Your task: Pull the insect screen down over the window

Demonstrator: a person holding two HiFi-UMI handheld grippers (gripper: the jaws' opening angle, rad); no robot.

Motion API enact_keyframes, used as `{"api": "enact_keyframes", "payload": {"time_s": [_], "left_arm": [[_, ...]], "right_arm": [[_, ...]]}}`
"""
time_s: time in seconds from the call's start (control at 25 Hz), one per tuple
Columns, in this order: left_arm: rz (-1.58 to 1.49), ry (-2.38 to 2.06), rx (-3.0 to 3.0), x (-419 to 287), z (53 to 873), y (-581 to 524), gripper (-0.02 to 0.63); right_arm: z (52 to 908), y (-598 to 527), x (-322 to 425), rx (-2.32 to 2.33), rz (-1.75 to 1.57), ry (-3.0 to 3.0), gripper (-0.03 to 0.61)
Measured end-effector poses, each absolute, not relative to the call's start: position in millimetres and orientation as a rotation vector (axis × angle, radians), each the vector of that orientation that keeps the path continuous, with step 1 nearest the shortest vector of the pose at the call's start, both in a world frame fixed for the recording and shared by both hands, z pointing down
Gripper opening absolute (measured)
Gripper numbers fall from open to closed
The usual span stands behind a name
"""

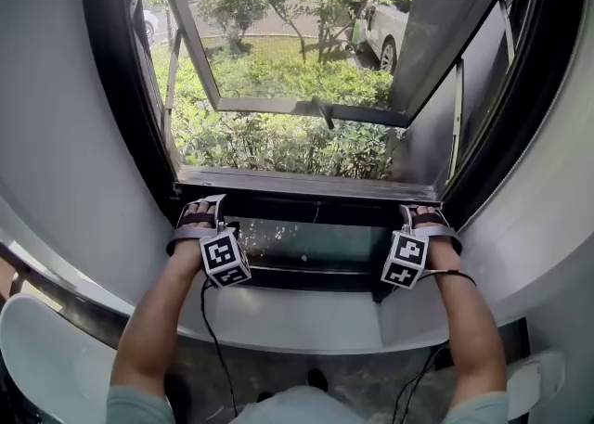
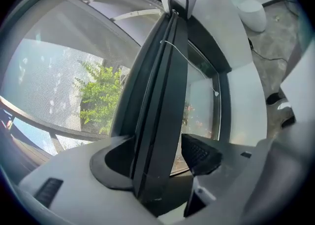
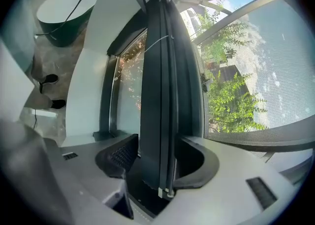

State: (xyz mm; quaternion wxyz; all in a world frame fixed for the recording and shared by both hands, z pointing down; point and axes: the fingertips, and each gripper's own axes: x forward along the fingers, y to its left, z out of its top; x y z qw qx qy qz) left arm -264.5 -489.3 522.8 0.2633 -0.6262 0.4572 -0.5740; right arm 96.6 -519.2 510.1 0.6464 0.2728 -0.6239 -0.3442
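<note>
The insect screen's dark bottom bar (image 1: 306,192) lies low across the window, just above the lower glass pane (image 1: 306,241). My left gripper (image 1: 200,212) straddles its left end and my right gripper (image 1: 422,218) its right end. In the left gripper view the bar (image 2: 160,96) runs between the jaws of that gripper (image 2: 157,162); one pad (image 2: 199,152) stands clear of it. In the right gripper view the bar (image 3: 160,71) sits between the jaws of the right gripper (image 3: 156,160), against the outer pad, with a slim gap at the inner pad (image 3: 118,155). Grey mesh (image 2: 54,81) (image 3: 256,71) stretches beside the bar.
A white curved sill ledge (image 1: 306,320) runs under the window. Outside, an open sash (image 1: 306,107) swings out over green bushes, with a car (image 1: 385,28) beyond. A white seat (image 1: 46,357) stands at the lower left. Cables (image 1: 213,339) hang from both grippers.
</note>
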Motion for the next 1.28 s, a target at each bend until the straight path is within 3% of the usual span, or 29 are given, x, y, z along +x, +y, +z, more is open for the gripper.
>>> {"api": "enact_keyframes", "payload": {"time_s": [0.72, 1.28], "left_arm": [[-1.496, 1.288, -1.406, -274, 522, -498, 0.308], [-1.423, 1.208, -1.398, -271, 515, -496, 0.302]], "right_arm": [[512, -538, 92, 1.052, -1.152, -1.282, 0.221], [503, -532, 92, 0.995, -0.842, -1.519, 0.195]]}}
